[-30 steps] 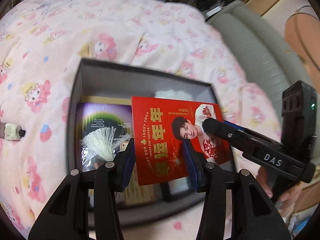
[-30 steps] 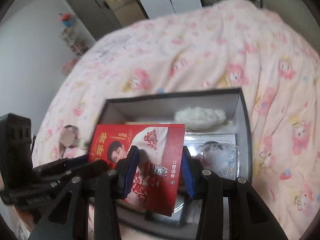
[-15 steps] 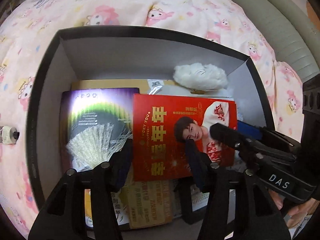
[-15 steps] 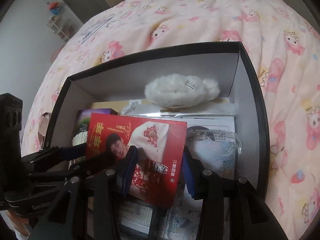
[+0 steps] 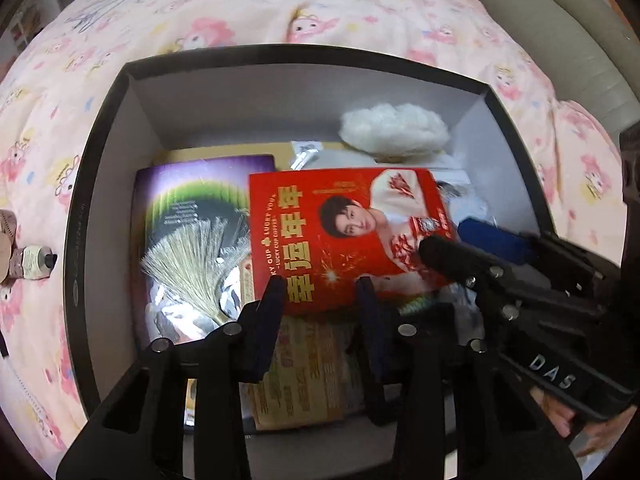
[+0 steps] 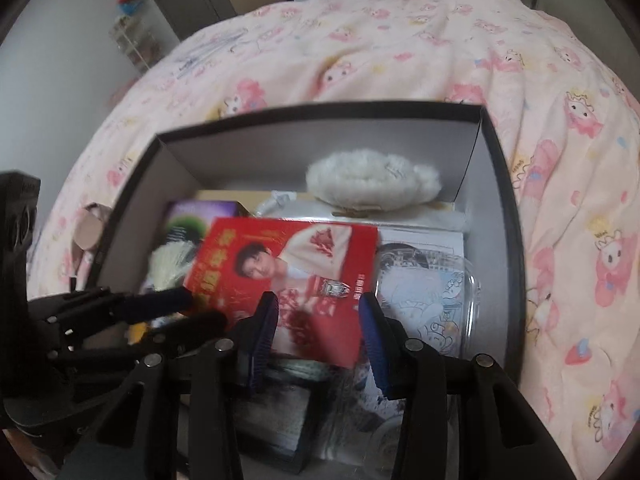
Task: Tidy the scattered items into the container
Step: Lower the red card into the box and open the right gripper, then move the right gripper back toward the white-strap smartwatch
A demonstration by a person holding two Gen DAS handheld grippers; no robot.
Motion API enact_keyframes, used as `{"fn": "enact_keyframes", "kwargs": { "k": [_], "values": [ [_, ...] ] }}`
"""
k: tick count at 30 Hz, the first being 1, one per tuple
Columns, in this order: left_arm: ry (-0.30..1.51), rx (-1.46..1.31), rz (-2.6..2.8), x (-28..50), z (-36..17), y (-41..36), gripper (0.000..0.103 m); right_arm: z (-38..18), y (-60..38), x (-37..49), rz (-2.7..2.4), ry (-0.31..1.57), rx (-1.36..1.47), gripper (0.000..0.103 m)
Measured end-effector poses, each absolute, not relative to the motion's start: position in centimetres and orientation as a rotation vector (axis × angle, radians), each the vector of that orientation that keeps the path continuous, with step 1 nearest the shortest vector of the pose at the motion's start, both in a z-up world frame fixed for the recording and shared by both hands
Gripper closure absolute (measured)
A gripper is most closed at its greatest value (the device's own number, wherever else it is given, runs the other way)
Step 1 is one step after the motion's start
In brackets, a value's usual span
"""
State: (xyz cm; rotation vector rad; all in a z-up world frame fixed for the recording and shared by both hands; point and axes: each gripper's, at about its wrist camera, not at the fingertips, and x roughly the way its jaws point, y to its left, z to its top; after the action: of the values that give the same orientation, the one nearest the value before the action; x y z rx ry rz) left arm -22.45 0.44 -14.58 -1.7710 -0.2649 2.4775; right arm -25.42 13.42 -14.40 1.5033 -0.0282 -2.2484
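Hovering low over the near edge of the black box (image 5: 100, 128), both grippers point steeply down into it. The left gripper (image 5: 322, 292) straddles the near edge of the red card (image 5: 340, 236); its jaws are closing, but whether the pads press on the card yet I cannot tell. In the right wrist view the right gripper (image 6: 318, 316) has the card's right end between its blue pads (image 6: 370, 328), which stand part-way apart; whether they pinch it is also unclear.

The card sits inside the box, tilted across the pile near the middle, resting on a purple packet (image 5: 192, 216) toward the left wall and a clear plastic case (image 6: 436, 292) toward the right wall. A yellow printed leaflet (image 5: 304, 364) lies under the left jaws at the near edge, and a white fluffy thing (image 5: 394, 126) lies against the far wall by the far right corner.

Risks, as I judge them: a release from both sides at different instants could tip the card on its edge, and the closing left jaws could snag the leaflet beneath. Outside the box, on the pink bedspread (image 5: 280, 4) past the left wall, a small tube (image 5: 34, 266) still waits.

Count: one box, one red card, one purple packet, one clear case, one leaflet, one fluffy thing, one tube, two grippers.
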Motion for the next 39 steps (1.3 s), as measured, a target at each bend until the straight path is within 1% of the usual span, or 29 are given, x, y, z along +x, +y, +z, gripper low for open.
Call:
{"fn": "enact_keyframes", "kwargs": {
  "k": [2, 6, 10, 11, 13, 15, 19, 22, 24, 27, 30, 33, 39],
  "values": [
    [-0.289, -1.758, 2.479, -22.6, -14.6, 0.3, 0.068, -15.2, 13.5, -26.0, -2.214, -0.057, 1.553, 0.064],
    [-0.336, -1.724, 2.481, -22.6, -14.4, -0.1, 0.068, -15.2, 13.9, -26.3, -2.207, -0.085, 1.564, 0.064],
    [-0.414, -1.561, 2.539, -20.8, -12.5, -0.4, 0.067, -14.9, 14.0, -26.0, -2.224, -0.094, 1.562, 0.064],
    [-0.426, -1.519, 2.558, -20.1, -11.8, -0.4, 0.067, -14.6, 14.0, -25.8, -2.24, -0.093, 1.549, 0.063],
    [-0.432, -1.464, 2.571, -19.0, -10.8, 0.0, 0.06, -13.7, 14.0, -25.3, -2.284, -0.071, 1.517, 0.06],
    [-0.413, -1.446, 2.592, -18.7, -10.2, 0.6, 0.058, -12.5, 14.0, -24.4, -2.34, -0.039, 1.469, 0.059],
    [-0.387, -1.398, 2.615, -16.9, -7.9, 0.8, 0.058, -9.6, 14.5, -22.0, -2.455, 0.032, 1.376, 0.059],
    [-0.337, -1.33, 2.628, -14.8, -5.8, 0.5, 0.058, -6.7, 14.1, -19.6, -2.556, 0.087, 1.248, 0.059],
    [-0.298, -1.3, 2.628, -13.4, -4.5, 0.3, 0.058, -5.1, 14.1, -17.6, -2.604, 0.077, 1.202, 0.059],
    [-0.224, -1.269, 2.626, -11.2, -2.8, 0.1, 0.058, -3.7, 14.2, -15.1, -2.618, 0.021, 1.175, 0.059],
    [-0.176, -1.252, 2.623, -9.2, -1.6, -0.7, 0.058, -2.6, 13.6, -12.9, -2.625, 0.003, 1.16, 0.059],
    [-0.179, -1.233, 2.622, -7.3, -0.8, -1.8, 0.058, -1.9, 12.5, -11.0, -2.614, -0.009, 1.145, 0.059],
    [-0.211, -1.217, 2.638, -4.8, 0.0, -4.2, 0.058, -0.5, 9.9, -8.4, -2.605, 0.055, 1.109, 0.059]
  ]
}}
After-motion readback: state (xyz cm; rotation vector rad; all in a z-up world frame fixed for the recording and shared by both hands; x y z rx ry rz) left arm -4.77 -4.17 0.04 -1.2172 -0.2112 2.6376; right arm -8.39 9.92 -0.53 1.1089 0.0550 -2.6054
